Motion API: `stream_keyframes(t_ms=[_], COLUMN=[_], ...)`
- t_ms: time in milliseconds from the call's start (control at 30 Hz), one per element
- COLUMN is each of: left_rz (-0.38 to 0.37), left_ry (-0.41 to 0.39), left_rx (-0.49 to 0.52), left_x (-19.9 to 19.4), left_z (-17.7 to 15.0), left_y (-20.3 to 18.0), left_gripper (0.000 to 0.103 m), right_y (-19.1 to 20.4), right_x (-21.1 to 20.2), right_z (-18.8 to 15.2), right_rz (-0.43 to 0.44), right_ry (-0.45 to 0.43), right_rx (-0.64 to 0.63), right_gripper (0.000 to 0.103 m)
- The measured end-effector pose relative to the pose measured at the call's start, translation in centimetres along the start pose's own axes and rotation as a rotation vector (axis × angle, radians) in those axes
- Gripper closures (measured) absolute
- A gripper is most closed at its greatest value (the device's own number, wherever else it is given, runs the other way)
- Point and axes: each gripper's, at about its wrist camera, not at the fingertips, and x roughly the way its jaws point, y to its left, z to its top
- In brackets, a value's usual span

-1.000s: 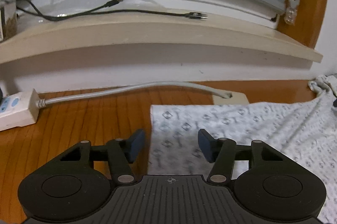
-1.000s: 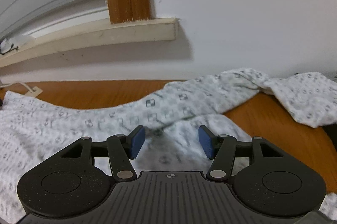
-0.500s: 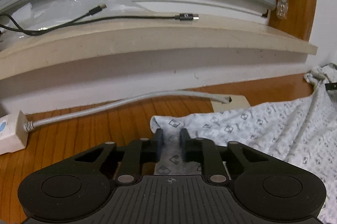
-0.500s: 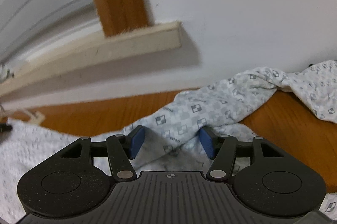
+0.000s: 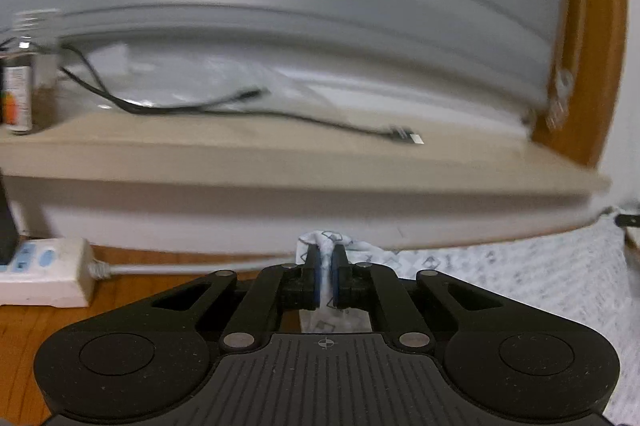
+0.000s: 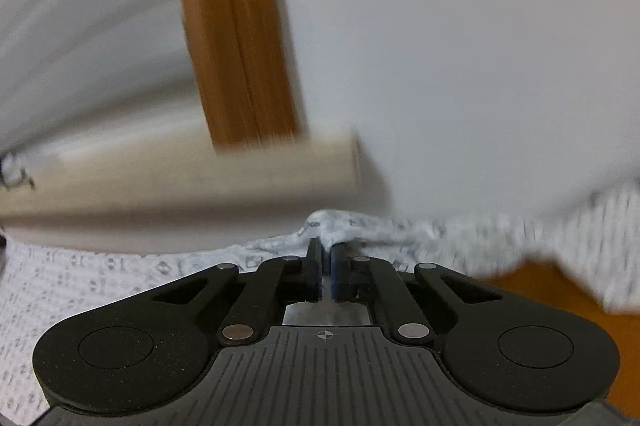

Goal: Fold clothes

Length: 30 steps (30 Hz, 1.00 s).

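both claws (image 5: 326,268) newly clamped on garment (image 5: 520,274)

**Two matching black grippers with blue pads**

The left gripper (image 5: 326,276) and right gripper (image 6: 325,276) look alike: matte black speckled plastic, a ribbed middle plate with a small crosshair mark, round discs either side, silver pivot pins, blue-lined fingertips.

A second ago both grippers stood open over the flat garment. Now the left gripper (image 5: 326,268) and right gripper (image 6: 325,266) have each pinched a fold of the garment (image 5: 520,266) and lifted it.
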Motion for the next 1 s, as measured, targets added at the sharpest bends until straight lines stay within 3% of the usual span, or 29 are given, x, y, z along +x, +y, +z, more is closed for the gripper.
stream_keyframes(t_ms=[67,133,200,267,367,467,533,700,867,1000], left_rz=[0.022,0.050,0.075,0.087,0.125,0.126,0.121,0.106,0.077,0.054], left_ry=[0.049,0.107,0.151,0.145,0.124,0.116,0.120,0.133,0.146,0.174], left_rx=[0.008,0.014,0.017,0.010,0.027,0.031,0.035,0.055,0.021,-0.022], left_x=[1.0,2.1,2.8,2.1,0.6,-1.1,-2.2,-6.2,-12.2,-17.8], left_z=[-0.2,-0.8,-1.5,-1.6,-1.5,-1.7,-2.0,-3.8,-6.3,-8.9], left_y=[0.0,0.0,-0.2,-0.2,-0.2,-0.3,-0.4,-1.4,-2.4,-3.4], left_gripper=[0.097,0.096,0.088,0.077,0.053,0.047,0.046,0.044,0.062,0.067], right_y=[1.3,2.3,3.1,3.2,3.6,3.8,4.1,4.8,4.0,3.9], right_x=[0.9,3.2,4.7,3.5,1.6,-0.1,-0.6,-1.1,-1.4,-0.9], right_z=[0.2,-0.3,-1.0,-1.1,-1.2,-1.9,-2.8,-5.1,-4.8,-4.8], right_rz=[-0.035,-0.067,-0.097,-0.095,-0.079,0.006,0.046,0.030,0.021,0.017], right_ry=[0.000,0.097,0.192,0.166,0.138,0.183,0.223,0.247,0.256,0.266], right_rx=[-0.074,-0.125,-0.172,-0.185,-0.206,-0.229,-0.252,-0.318,-0.263,-0.235], right_gripper=[0.099,0.096,0.086,0.057,0.049,0.042,0.039,0.039,0.034,0.030])
